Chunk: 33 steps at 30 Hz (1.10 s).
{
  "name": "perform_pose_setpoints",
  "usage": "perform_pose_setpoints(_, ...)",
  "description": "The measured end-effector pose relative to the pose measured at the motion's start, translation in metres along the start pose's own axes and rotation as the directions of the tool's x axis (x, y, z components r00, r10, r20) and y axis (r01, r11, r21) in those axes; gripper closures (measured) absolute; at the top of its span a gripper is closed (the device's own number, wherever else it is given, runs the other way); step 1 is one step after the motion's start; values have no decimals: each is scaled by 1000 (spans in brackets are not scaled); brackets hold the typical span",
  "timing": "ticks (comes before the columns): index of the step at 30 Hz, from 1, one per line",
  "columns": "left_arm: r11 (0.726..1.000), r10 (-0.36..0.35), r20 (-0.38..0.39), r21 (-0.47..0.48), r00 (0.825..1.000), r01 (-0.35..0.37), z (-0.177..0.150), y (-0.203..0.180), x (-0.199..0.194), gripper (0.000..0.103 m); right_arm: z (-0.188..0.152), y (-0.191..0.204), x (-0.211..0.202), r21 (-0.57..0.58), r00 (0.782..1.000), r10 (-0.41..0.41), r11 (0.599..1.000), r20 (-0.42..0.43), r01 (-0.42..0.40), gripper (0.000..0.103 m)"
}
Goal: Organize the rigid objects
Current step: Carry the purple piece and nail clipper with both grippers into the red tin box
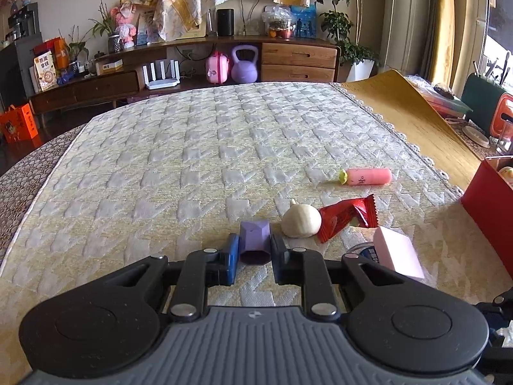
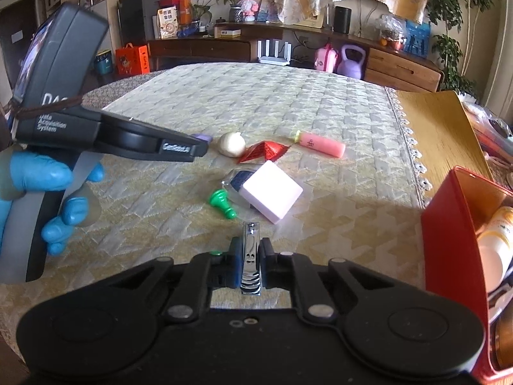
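Note:
My left gripper (image 1: pixel 255 245) is shut on a purple hexagonal block (image 1: pixel 255 235), its blue pads pressing both sides low over the tablecloth. In the right wrist view that same gripper (image 2: pixel 200 142) shows from the side, held by a blue-gloved hand (image 2: pixel 38 173), with the purple block (image 2: pixel 202 137) peeking past its tip. My right gripper (image 2: pixel 251 252) is shut on a metal nail clipper (image 2: pixel 251 256). Loose on the cloth lie a white garlic-shaped piece (image 2: pixel 231 143), a red wrapper (image 2: pixel 263 151), a pink tube (image 2: pixel 322 144), a pink box (image 2: pixel 272 192) and a green pawn (image 2: pixel 222 203).
A red open box (image 2: pixel 449 243) stands at the right with a white and yellow bottle (image 2: pixel 495 240) inside. A dark blue packet (image 2: pixel 241 179) lies under the pink box. The patterned tablecloth (image 1: pixel 192 160) covers the table; a wooden mat (image 1: pixel 410 118) lies beyond its right edge.

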<state>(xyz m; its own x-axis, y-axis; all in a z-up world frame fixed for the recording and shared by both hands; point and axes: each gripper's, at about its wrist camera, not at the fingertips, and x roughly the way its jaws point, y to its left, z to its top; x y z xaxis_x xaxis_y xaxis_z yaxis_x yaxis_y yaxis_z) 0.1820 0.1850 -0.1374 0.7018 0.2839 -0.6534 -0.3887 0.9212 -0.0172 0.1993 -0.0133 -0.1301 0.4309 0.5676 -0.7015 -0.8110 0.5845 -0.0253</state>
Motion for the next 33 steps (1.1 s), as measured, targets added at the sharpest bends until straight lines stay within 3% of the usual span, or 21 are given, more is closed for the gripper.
perform_pose_setpoints(14,998,-62,14,-29,998,62,2,-11,-61,83,5,-14,-60,80,997,-13,997,76,6,92)
perform_pose_setpoints(22,992,-126,51,19,991,125,10,-43,-93,83,6,-29,-99,125,990,-34,992,135,17,92)
perform_pose_setpoints(33,972,-219,67,101,973,212,18,-102,-121,83,-4,-71,-140,203,975,-124,975,186,86,92)
